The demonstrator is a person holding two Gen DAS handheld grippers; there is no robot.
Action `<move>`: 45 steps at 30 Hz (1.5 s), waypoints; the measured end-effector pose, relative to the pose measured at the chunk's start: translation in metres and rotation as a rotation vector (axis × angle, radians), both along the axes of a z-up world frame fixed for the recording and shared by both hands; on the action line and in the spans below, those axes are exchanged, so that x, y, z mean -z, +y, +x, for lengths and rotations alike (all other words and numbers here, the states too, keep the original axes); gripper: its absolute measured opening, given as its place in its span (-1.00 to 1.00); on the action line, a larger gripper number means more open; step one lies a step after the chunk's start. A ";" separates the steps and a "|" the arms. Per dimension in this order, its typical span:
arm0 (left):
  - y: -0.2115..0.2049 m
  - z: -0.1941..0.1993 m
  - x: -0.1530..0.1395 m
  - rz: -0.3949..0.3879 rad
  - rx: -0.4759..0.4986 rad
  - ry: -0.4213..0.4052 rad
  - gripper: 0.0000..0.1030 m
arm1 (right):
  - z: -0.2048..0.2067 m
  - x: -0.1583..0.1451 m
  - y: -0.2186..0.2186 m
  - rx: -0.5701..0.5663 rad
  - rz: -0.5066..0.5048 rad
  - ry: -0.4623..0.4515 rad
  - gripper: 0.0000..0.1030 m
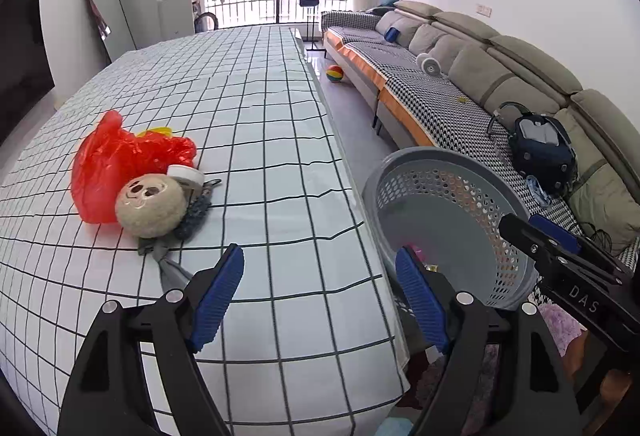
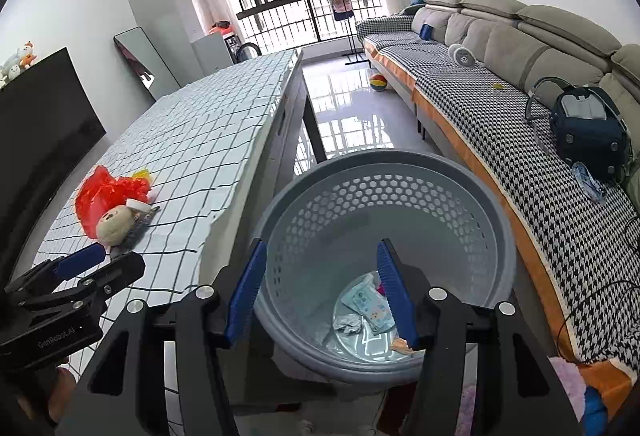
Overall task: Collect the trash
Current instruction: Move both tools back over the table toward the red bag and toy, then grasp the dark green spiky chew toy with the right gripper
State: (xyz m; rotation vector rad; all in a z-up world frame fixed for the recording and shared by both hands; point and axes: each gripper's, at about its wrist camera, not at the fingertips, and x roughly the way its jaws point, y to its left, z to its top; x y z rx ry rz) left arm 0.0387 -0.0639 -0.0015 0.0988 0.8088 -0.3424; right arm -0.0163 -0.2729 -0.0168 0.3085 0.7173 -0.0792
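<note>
Right gripper (image 2: 322,296) over the basket (image 2: 496,195), jaws apart, nothing between them: drop step looks done. Left gripper (image 1: 320,296) unclenched, empty; next, probably the red bag (image 1: 116,159) left of the basket.

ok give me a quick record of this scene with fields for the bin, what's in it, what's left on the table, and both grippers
bin: grey perforated basket on the floor beside the table
bin contents: crumpled wrappers at the bottom
left on table: red plastic bag, round plush toy, small white lid, clustered together
left gripper: open, empty, over the table edge
right gripper: open, empty, above the basket
</note>
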 end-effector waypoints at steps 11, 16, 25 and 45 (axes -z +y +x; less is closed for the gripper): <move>0.067 -0.006 -0.003 0.001 -0.122 -0.026 0.50 | 0.016 -0.004 0.064 -0.135 -0.017 -0.008 0.07; 0.102 -0.003 -0.002 -0.001 -0.191 -0.030 0.51 | 0.027 -0.005 0.099 -0.208 -0.033 -0.007 0.07; 0.157 -0.001 0.006 0.003 -0.307 -0.028 0.51 | 0.054 0.001 0.157 -0.344 -0.045 0.031 0.07; 0.196 0.016 0.022 -0.023 -0.370 0.007 0.51 | 0.126 0.021 0.213 -0.402 -0.141 0.152 0.07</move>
